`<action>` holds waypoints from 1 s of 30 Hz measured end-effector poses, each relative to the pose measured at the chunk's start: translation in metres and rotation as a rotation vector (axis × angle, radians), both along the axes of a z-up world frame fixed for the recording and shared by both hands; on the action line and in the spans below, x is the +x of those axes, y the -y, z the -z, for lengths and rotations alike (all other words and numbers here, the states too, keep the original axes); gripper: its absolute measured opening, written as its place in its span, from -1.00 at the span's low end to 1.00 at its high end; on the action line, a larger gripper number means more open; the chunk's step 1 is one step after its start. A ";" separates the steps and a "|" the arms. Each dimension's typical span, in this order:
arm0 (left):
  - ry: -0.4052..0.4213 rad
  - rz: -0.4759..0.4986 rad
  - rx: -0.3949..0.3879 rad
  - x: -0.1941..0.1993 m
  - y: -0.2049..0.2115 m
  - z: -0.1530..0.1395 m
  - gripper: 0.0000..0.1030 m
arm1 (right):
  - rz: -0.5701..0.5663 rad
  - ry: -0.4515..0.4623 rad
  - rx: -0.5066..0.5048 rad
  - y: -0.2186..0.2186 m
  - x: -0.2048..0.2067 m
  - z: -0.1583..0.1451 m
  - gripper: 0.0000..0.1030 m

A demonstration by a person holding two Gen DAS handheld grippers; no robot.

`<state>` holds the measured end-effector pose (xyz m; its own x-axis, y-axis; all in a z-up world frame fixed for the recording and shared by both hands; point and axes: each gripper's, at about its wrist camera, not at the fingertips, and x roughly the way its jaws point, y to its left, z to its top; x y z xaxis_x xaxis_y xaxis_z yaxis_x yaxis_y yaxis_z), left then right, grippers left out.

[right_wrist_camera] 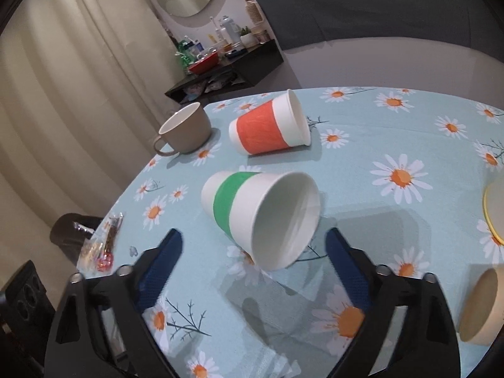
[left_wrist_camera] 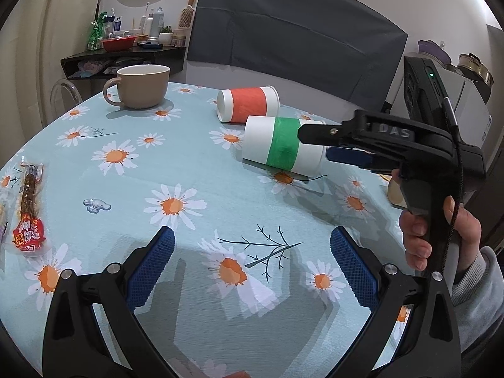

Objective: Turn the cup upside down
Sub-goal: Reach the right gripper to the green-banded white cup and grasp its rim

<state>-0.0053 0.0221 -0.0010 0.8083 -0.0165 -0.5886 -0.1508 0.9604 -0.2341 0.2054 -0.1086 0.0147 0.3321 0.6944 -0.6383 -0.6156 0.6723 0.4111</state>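
A white paper cup with a green band lies on its side on the daisy tablecloth; in the right wrist view its open mouth faces the camera. Behind it a cup with an orange band also lies on its side. My right gripper is open, its fingers on either side of the green cup's mouth, apart from it; in the left wrist view it reaches in from the right. My left gripper is open and empty over the cloth, nearer than both cups.
A beige mug stands upright at the table's far left. Wrapped snacks lie at the left edge. A yellow-rimmed object and a tan round one sit at the right. A cluttered shelf stands behind.
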 end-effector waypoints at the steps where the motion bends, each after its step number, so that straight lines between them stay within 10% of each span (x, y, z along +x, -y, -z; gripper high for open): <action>1: 0.001 -0.002 0.000 0.000 0.000 0.000 0.88 | -0.011 -0.006 -0.006 -0.004 0.003 0.002 -0.10; 3: 0.001 -0.002 0.001 0.000 0.000 0.000 0.89 | -0.027 0.010 0.001 -0.006 0.001 0.003 -0.61; 8: 0.001 -0.006 -0.002 0.000 -0.001 0.000 0.88 | -0.076 0.048 -0.007 -0.007 -0.015 0.001 -0.87; 30: -0.022 -0.045 -0.006 0.002 -0.006 0.003 0.88 | -0.130 0.164 -0.040 0.062 -0.127 0.002 -0.91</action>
<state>-0.0036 0.0282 -0.0036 0.7950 0.0156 -0.6064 -0.1990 0.9511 -0.2364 0.0780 -0.1710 0.0128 0.3431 0.7134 -0.6111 -0.7544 0.5969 0.2732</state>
